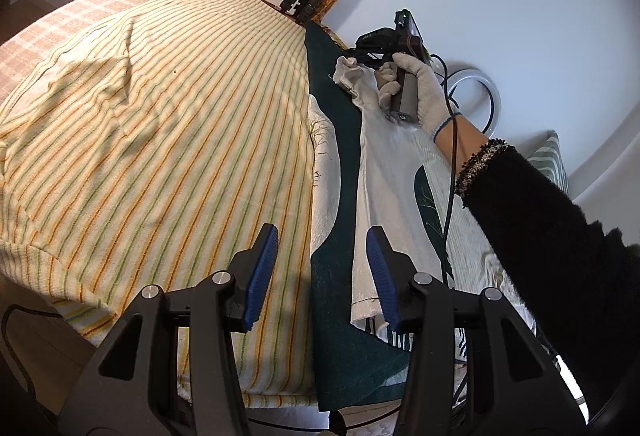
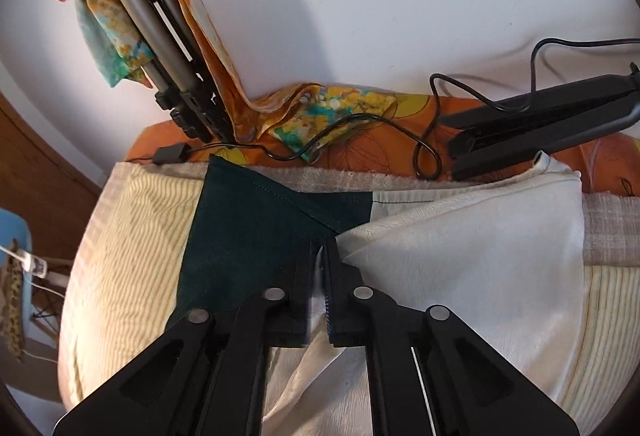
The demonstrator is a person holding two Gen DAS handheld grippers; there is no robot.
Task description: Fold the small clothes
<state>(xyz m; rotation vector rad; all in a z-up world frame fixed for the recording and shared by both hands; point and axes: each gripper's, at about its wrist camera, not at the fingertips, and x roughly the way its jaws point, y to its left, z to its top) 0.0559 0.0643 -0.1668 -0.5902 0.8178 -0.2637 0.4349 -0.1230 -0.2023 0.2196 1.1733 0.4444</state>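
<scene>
The right gripper [image 2: 322, 252] pinches a corner of the cream-and-green cloth [image 2: 460, 260] lying on the striped bed cover [image 1: 160, 140], while the left gripper [image 1: 324, 268] hovers spread (holding nothing); best to carry that corner across low and taut, aligning edges before letting go.

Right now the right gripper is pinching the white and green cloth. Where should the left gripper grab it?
Probably the near hem of the white and green cloth, which lies just ahead of the open left gripper. That edge is a thin, loose flap lying flat, so coming in low from the near side should let one finger slip under it. The right gripper already holds the far end.
</scene>
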